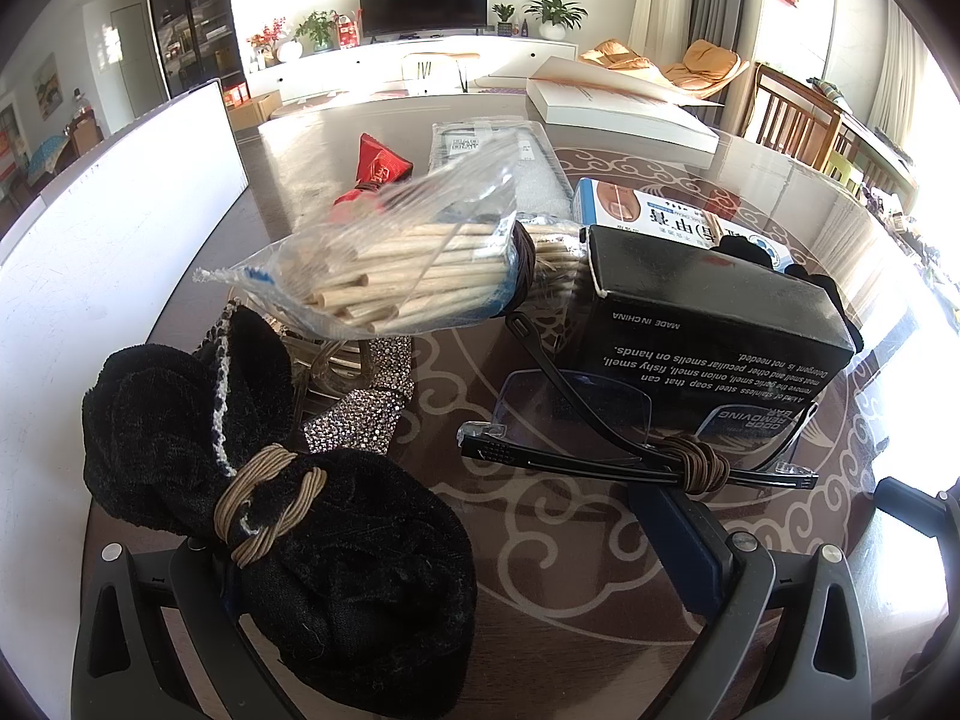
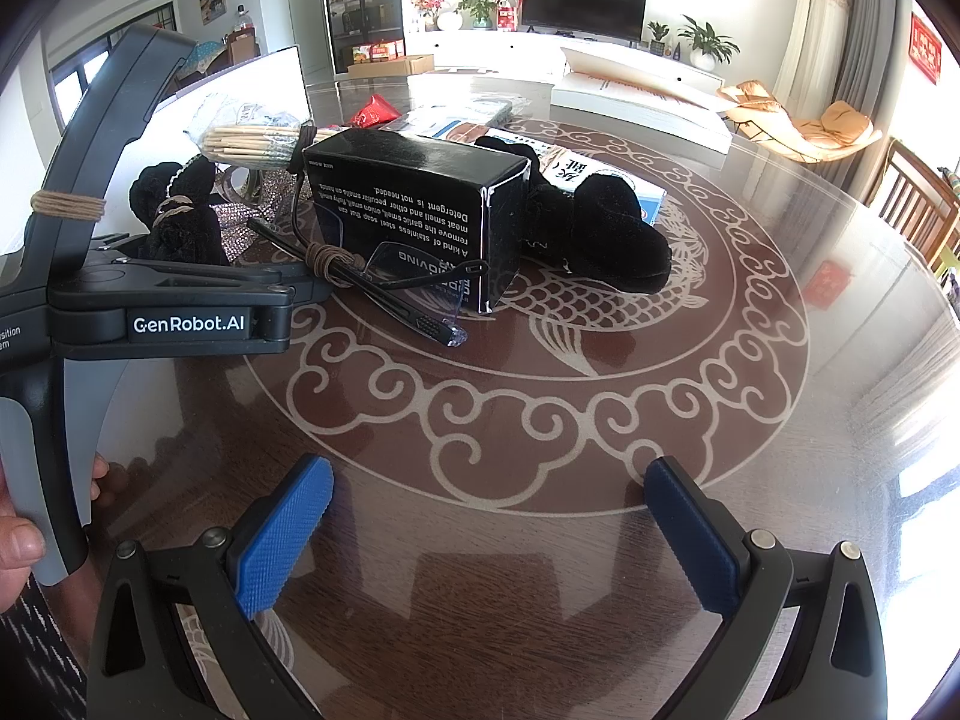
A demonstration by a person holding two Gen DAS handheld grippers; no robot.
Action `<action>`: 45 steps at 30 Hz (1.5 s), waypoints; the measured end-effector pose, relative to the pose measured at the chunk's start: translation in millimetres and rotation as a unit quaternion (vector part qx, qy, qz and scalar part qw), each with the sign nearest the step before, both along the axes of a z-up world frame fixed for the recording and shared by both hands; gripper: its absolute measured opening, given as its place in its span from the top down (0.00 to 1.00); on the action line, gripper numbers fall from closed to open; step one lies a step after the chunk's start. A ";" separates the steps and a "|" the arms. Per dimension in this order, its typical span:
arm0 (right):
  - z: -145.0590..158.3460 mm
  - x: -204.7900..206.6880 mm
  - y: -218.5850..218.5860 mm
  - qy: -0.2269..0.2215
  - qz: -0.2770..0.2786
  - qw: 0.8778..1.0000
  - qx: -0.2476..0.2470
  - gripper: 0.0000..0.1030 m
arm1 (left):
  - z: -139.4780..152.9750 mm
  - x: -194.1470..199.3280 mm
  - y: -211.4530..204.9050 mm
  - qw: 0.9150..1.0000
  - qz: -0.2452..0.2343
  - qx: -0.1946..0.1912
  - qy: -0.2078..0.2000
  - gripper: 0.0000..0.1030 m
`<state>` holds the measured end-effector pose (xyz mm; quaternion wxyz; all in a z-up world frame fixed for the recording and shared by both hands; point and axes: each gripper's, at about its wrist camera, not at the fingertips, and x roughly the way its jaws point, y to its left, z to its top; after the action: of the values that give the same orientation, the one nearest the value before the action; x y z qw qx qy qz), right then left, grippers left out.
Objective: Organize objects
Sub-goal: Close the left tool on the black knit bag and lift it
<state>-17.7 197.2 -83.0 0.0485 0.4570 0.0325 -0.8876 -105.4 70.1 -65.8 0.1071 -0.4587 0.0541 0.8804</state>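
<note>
In the left wrist view my left gripper (image 1: 474, 546) is open on the glass table. A black velvet bundle tied with a tan band (image 1: 264, 516) lies over its left finger. Folded glasses wrapped with a brown band (image 1: 636, 450) lie across its right finger (image 1: 690, 546). Behind them sit a bag of wooden sticks (image 1: 408, 276) and a black soap box (image 1: 714, 330). In the right wrist view my right gripper (image 2: 486, 534) is open and empty, well short of the box (image 2: 414, 216), the glasses (image 2: 384, 282) and a second black velvet piece (image 2: 612, 240).
A red packet (image 1: 378, 168), a plastic-wrapped grey item (image 1: 498, 162) and a white-blue carton (image 1: 660, 216) lie further back. A thick white book (image 1: 624, 108) is at the far edge. A white board (image 1: 108, 252) stands at the left. Wooden chairs (image 2: 918, 210) stand on the right.
</note>
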 end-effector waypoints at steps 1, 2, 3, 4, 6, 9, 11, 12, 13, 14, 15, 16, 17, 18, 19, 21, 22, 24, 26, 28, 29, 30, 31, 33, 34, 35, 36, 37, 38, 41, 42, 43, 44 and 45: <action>0.0 -0.1 0.0 0.000 0.000 1.000 0.000 0.00 | -0.5 -0.5 0.3 1.000 0.000 0.000 0.000 0.00; 0.0 -0.1 0.0 0.000 0.000 1.000 0.000 0.00 | -0.7 -0.7 0.4 1.000 0.000 0.000 0.000 0.00; 0.0 0.1 0.0 0.000 0.000 1.000 0.000 0.00 | -0.6 -0.7 0.4 1.000 0.000 0.000 0.000 0.00; 0.0 0.1 0.0 0.000 0.000 1.000 0.000 0.00 | -0.5 -0.5 0.4 1.000 0.000 0.000 0.000 0.00; 0.0 0.0 0.0 0.000 0.000 1.000 0.000 0.00 | -0.8 -0.3 0.3 1.000 -0.001 0.000 -0.002 0.00; -0.1 0.0 0.1 0.000 0.000 1.000 0.000 0.00 | 5.6 18.1 -6.7 0.999 -0.024 -0.004 -0.021 0.00; 0.0 0.0 0.0 0.000 0.000 1.000 0.000 0.00 | 6.0 41.9 -17.3 0.999 -0.030 -0.005 -0.025 0.00; 0.0 0.0 0.1 0.000 0.000 1.000 0.000 0.00 | 4.1 49.2 -21.5 0.999 -0.031 -0.006 -0.025 0.00; 0.0 0.0 0.0 0.000 0.000 1.000 0.000 0.00 | 0.3 60.0 -25.3 0.999 -0.030 -0.005 -0.023 0.00; 0.0 0.1 0.1 0.000 0.000 1.000 0.000 0.00 | -0.6 67.4 -29.0 0.999 -0.031 -0.005 -0.021 0.00; 0.0 0.1 0.1 0.000 0.000 1.000 0.000 0.00 | -1.0 71.7 -32.0 0.999 -0.034 -0.005 -0.021 0.00; -0.1 0.0 0.1 0.000 0.000 1.000 0.000 0.00 | -1.2 75.0 -35.0 0.999 -0.033 -0.006 -0.021 0.00; -0.1 0.0 0.1 0.000 0.000 1.000 0.000 0.00 | -1.6 76.0 -37.0 0.999 -0.026 -0.006 -0.021 0.00; 0.0 0.0 0.1 0.000 0.000 1.000 0.000 0.00 | -2.5 75.6 -38.3 1.000 -0.016 -0.007 -0.021 0.00; 0.0 0.0 0.1 0.000 0.000 1.000 0.000 0.00 | -2.8 75.1 -40.3 1.000 -0.009 -0.007 -0.022 0.00; 0.0 0.0 0.1 0.000 0.000 1.000 0.000 0.00 | -3.4 71.2 -42.7 1.000 -0.001 -0.006 -0.023 0.00; 0.0 0.1 0.1 0.000 0.000 1.000 0.000 0.00 | -3.1 70.7 -43.5 1.000 0.001 -0.003 -0.023 0.00; 0.0 0.1 0.1 0.000 0.000 1.000 0.000 0.00 | -1.6 69.8 -46.4 1.000 0.001 0.015 -0.021 0.00; -0.1 0.0 0.1 0.000 0.000 1.000 0.000 0.00 | 4.4 70.9 -51.2 0.999 -0.003 0.040 -0.007 0.00; 0.0 0.1 0.1 0.000 0.000 1.000 0.000 0.00 | 14.2 75.6 -56.6 0.999 0.001 0.051 0.015 0.00; -0.1 0.0 0.1 0.000 0.000 1.000 0.000 0.00 | 17.7 78.2 -60.3 0.998 0.007 0.055 0.025 0.00; -0.1 0.1 0.1 0.000 0.000 1.000 0.000 0.00 | 20.9 78.9 -64.4 0.998 0.013 0.061 0.033 0.00; -0.1 0.0 0.1 0.000 0.000 1.000 0.000 0.00 | 23.6 80.8 -71.2 0.997 0.021 0.070 0.038 0.00; -0.1 0.1 0.1 0.000 0.000 1.000 0.000 0.00 | 26.2 76.1 -80.8 0.994 0.040 0.091 0.045 0.00; -0.1 0.0 0.1 0.000 0.000 1.000 0.000 0.00 | 28.5 70.5 -85.8 0.992 0.048 0.104 0.046 0.00; -0.1 0.0 0.1 0.000 0.000 1.000 0.000 0.00 | 28.2 66.4 -89.6 0.991 0.053 0.118 0.045 0.00; 0.0 0.2 0.1 0.000 0.000 1.000 0.000 0.00 | 26.1 57.8 -90.6 0.989 0.054 0.133 0.039 0.00; 0.0 0.2 0.2 0.000 0.000 1.000 0.000 0.00 | 23.1 49.3 -91.8 0.988 0.054 0.141 0.028 0.00; -0.1 0.0 0.1 0.000 0.000 1.000 0.000 0.00 | 19.7 42.8 -91.7 0.988 0.057 0.142 0.017 0.00; -0.1 0.1 0.2 0.000 0.000 1.000 0.000 0.00 | 9.8 30.0 -86.9 0.989 0.053 0.139 0.000 0.31; -0.1 0.1 0.2 0.000 0.000 1.000 0.000 0.00 | 5.6 28.8 -86.5 0.990 0.050 0.135 -0.012 0.47; -0.1 0.1 0.2 0.000 0.000 1.000 0.000 0.00 | 3.6 30.5 -87.1 0.990 0.043 0.134 -0.021 0.63; 0.0 0.1 0.2 0.000 0.000 1.000 0.000 0.00 | 4.2 35.4 -87.1 0.990 0.035 0.132 -0.025 0.63; 0.0 0.2 0.2 0.000 0.000 1.000 0.000 0.00 | 4.8 41.0 -88.3 0.990 0.026 0.137 -0.037 0.63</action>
<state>-17.5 197.4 -83.0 0.0486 0.4570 0.0324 -0.8876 -64.4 -18.2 -61.0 0.1483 -0.4729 -0.0829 0.8646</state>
